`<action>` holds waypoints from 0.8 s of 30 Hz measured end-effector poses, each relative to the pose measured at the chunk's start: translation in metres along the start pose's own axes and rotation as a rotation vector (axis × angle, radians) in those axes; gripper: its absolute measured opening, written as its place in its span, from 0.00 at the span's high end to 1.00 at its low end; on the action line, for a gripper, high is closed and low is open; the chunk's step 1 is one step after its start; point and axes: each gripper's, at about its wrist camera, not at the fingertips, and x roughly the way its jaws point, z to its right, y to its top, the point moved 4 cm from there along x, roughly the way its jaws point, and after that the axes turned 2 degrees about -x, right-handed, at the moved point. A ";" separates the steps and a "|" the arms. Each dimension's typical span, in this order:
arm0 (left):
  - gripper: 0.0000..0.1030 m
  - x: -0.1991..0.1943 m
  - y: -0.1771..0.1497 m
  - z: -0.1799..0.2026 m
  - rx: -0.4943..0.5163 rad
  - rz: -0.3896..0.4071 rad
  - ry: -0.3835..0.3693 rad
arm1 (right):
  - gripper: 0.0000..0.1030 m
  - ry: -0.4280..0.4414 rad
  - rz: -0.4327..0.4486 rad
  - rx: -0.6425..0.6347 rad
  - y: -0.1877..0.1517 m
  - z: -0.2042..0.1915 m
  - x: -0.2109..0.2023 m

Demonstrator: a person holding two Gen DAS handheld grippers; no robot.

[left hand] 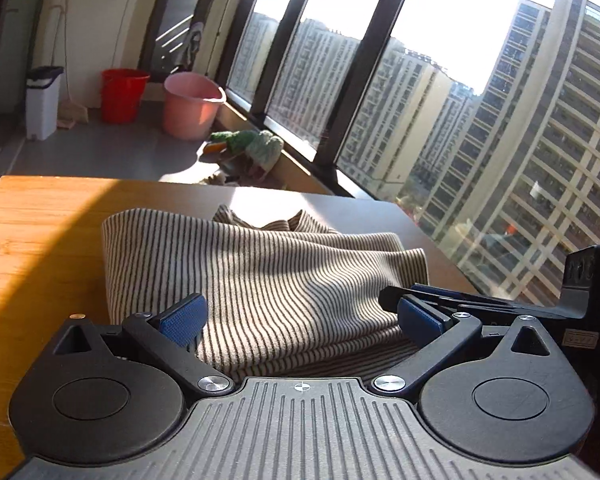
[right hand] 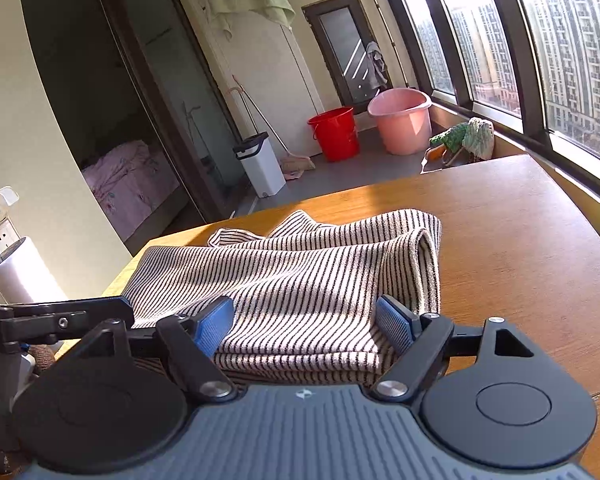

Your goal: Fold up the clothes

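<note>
A beige garment with thin dark stripes (left hand: 260, 272) lies folded in several layers on the wooden table (left hand: 32, 240). My left gripper (left hand: 300, 320) is open, its blue pads on either side of the garment's near edge. The garment also shows in the right wrist view (right hand: 300, 276) on the table (right hand: 520, 240). My right gripper (right hand: 304, 328) is open over the garment's near edge, jaws wide apart. The right gripper's black body shows at the right of the left wrist view (left hand: 500, 308). The left gripper's body shows at the left of the right wrist view (right hand: 60, 320).
On the floor beyond the table stand a red bucket (right hand: 335, 133), a pink bucket (right hand: 401, 120), a white bin (right hand: 260, 164) and a green-and-white cloth pile (right hand: 466, 136). Large windows (left hand: 420, 100) run along the right. A white paper roll (right hand: 20, 272) stands left.
</note>
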 end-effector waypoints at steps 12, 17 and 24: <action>0.00 0.012 -0.016 0.000 0.088 0.046 0.011 | 0.00 0.098 0.023 0.037 0.001 0.002 -0.001; 0.00 0.009 -0.016 -0.001 0.074 0.054 -0.002 | 0.00 0.103 0.002 0.020 0.002 0.001 0.002; 0.00 0.007 -0.017 -0.001 0.065 0.060 -0.009 | 0.00 0.087 -0.072 -0.045 0.002 -0.009 0.007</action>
